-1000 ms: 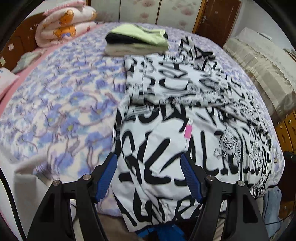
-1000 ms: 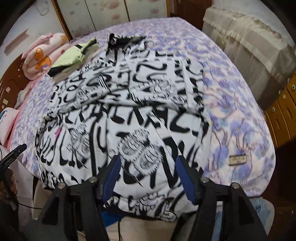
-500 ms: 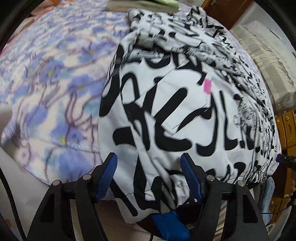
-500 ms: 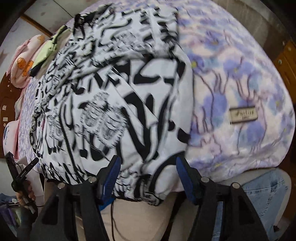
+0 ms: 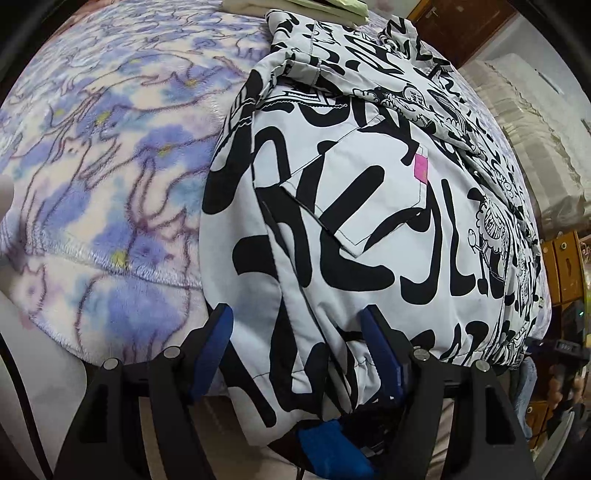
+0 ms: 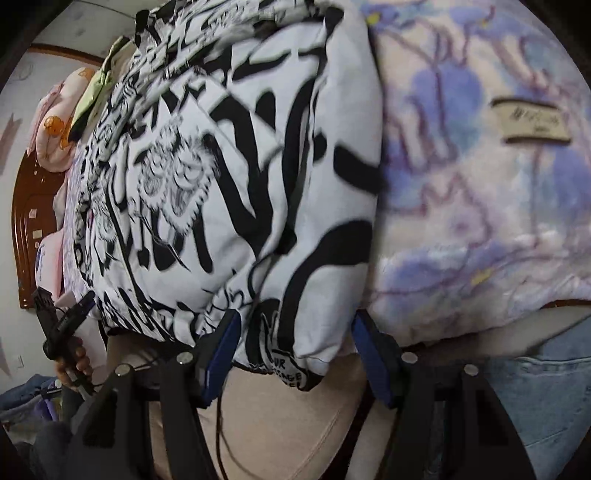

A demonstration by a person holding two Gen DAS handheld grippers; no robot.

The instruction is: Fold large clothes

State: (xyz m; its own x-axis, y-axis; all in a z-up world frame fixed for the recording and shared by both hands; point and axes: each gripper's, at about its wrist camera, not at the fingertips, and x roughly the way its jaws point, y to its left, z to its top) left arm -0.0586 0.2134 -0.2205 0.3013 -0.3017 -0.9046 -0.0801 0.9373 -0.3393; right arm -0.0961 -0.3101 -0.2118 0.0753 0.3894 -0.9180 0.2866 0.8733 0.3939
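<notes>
Tongs first: the left tongs (image 5: 295, 350) stand spread, blue pads either side of the hem of the black-and-white printed jacket (image 5: 369, 221), cloth lying between them but nothing pinched. Right tongs (image 6: 295, 354) likewise spread, straddling the opposite hem corner where it droops over the edge of the bed (image 6: 480, 221). Neither pair is squeezing anything.

The jacket lies flat across the flowered blanket (image 5: 110, 184), its lower hem hanging off the near edge, its sleeves folded in across the body further up.

Now the risks, as I read them. That hem looks puffy and gathered, so a close could catch only the outer layer and leave the lining sagging. If one side bites deeper than the other, the fold likely goes skewed. A pad could also snag the blanket beneath the jacket and drag it up with the fold. And the right-hand view is blurred, so the exact pad placement there is hard to judge.

The count: two tongs, one jacket, one blanket on the bed, one pink tag (image 5: 421, 168) on the chest pocket, one stack of folded clothes (image 5: 303, 7) at the far side, one rolled pink quilt (image 6: 55, 122) near the headboard.
</notes>
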